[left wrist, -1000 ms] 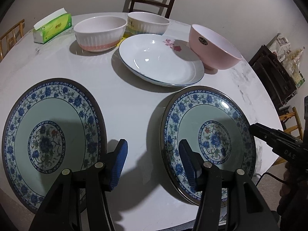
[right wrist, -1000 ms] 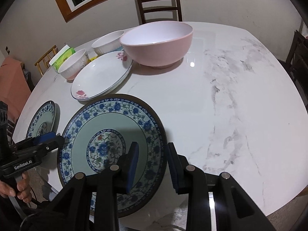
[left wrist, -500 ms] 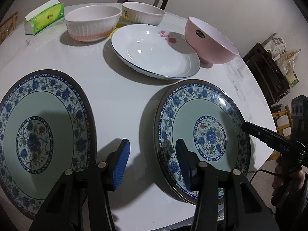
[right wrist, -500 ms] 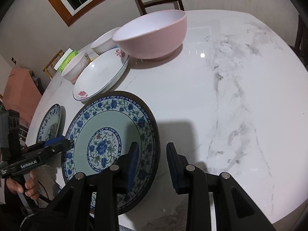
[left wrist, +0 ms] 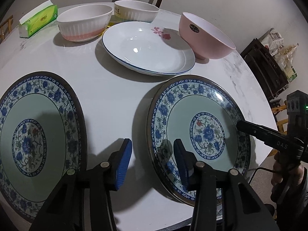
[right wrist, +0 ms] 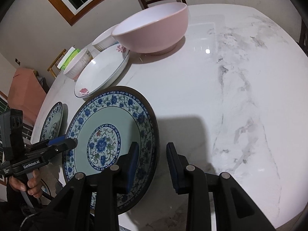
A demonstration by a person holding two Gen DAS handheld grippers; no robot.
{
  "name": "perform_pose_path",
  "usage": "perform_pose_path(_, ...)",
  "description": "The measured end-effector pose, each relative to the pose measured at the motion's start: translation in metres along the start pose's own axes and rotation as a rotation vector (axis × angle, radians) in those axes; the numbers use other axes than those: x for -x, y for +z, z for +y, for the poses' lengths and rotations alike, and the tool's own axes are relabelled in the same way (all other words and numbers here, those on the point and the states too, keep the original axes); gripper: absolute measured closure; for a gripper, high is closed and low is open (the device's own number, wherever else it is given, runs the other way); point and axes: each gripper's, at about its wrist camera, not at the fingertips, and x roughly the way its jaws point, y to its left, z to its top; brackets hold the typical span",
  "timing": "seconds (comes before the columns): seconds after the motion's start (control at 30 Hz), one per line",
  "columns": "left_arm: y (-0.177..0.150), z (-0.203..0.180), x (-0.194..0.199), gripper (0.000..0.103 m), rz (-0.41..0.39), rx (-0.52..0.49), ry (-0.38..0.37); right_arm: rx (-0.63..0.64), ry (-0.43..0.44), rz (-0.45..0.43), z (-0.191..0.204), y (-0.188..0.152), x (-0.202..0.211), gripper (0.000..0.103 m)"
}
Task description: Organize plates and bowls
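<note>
Two blue-flowered plates lie at the table's near side. My left gripper (left wrist: pixel 153 159) hovers over the left rim of the right-hand flowered plate (left wrist: pixel 200 104); its jaws are closing, with the rim between them, and the pads stand apart from it. My right gripper (right wrist: pixel 152 163) straddles the same plate's (right wrist: pixel 107 119) opposite rim, pads clear of it. The other flowered plate (left wrist: pixel 38 104) lies to the left. Behind are a white plate (left wrist: pixel 148 48), a pink bowl (left wrist: pixel 206 40) and two ribbed white bowls (left wrist: pixel 84 25).
A green tissue box (left wrist: pixel 38 21) lies at the far left of the round marble table (right wrist: pixel 231 96). Wooden chairs stand behind the table. A dark rack with bags (left wrist: pixel 269 61) is to the right. A person's hand (right wrist: pixel 28 182) holds the left gripper's handle.
The left gripper's jaws have narrowed around the right plate's left rim. The right gripper has sunk a little closer to that plate's other rim. No dish has moved.
</note>
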Motion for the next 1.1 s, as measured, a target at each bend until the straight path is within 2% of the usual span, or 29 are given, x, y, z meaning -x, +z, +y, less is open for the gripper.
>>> perform_pose_path(0.2,-0.002,0.002,0.001,0.064,0.0,0.006,-0.008,0.0,0.011,0.0,0.0,0.0,-0.001,0.073)
perform_pose_path(0.33,-0.002,0.002,0.001,0.071,0.008,0.016,-0.022,0.004,0.018,0.002,0.002,0.0,-0.002,0.073)
perform_pose_path(0.37,-0.002,0.002,0.001,0.078,0.012,0.019,-0.026,0.007,0.018,0.002,0.003,0.0,-0.003,0.073)
perform_pose_path(0.4,-0.002,0.004,0.0,0.081,0.016,0.032,-0.032,0.009,0.019,0.002,0.004,0.0,-0.003,0.073)
perform_pose_path(0.57,-0.004,0.004,0.0,0.085,0.021,0.042,-0.059,0.014,0.017,-0.002,0.008,0.0,-0.006,0.073)
perform_pose_path(0.77,-0.005,0.0,0.001,0.084,0.009,0.032,-0.034,0.034,-0.002,-0.019,0.011,-0.002,-0.005,0.074)
perform_pose_path(0.93,-0.005,-0.001,0.001,0.084,0.0,0.024,-0.007,0.032,-0.02,-0.025,0.012,-0.005,-0.004,0.079)
perform_pose_path(1.1,-0.005,0.001,0.006,0.085,-0.011,0.024,-0.011,0.021,-0.026,-0.031,0.013,-0.006,-0.002,0.082)
